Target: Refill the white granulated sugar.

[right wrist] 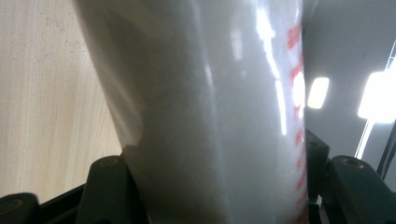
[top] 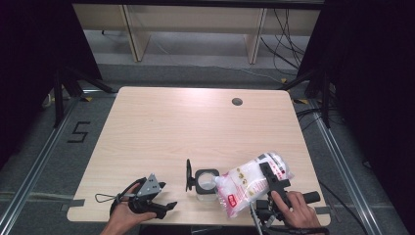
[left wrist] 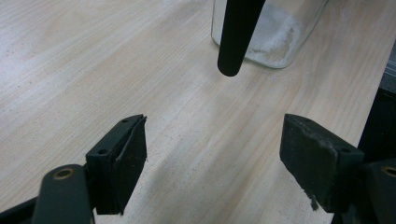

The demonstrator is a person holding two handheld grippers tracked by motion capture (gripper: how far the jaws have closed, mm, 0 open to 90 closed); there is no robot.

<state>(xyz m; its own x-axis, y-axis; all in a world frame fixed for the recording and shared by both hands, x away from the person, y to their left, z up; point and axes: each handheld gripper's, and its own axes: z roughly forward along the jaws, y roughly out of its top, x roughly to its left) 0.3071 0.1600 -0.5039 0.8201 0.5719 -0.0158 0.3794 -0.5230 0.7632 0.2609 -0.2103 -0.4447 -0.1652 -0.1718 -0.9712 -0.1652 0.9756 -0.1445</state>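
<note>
A clear plastic bag of white granules with red print [top: 247,183] is held tilted, its lower end over the mouth of a square glass jar [top: 206,185]. My right gripper [top: 272,179] is shut on the bag's middle; in the right gripper view the bag [right wrist: 210,116] bulges between the jaws of the right gripper [right wrist: 215,172]. The jar's black hinged lid [top: 188,175] stands open to the left. My left gripper [top: 167,195] rests open near the table's front edge, left of the jar. In the left gripper view the open left gripper [left wrist: 212,135] points at the jar [left wrist: 280,42], which holds some white granules, with the lid [left wrist: 238,32] in front of it.
The light wooden table [top: 195,127] has a round cable hole [top: 237,102] at its back right. Its front edge runs close to both hands. Pale shelving [top: 195,29] and loose cables [top: 288,44] lie on the floor beyond the table.
</note>
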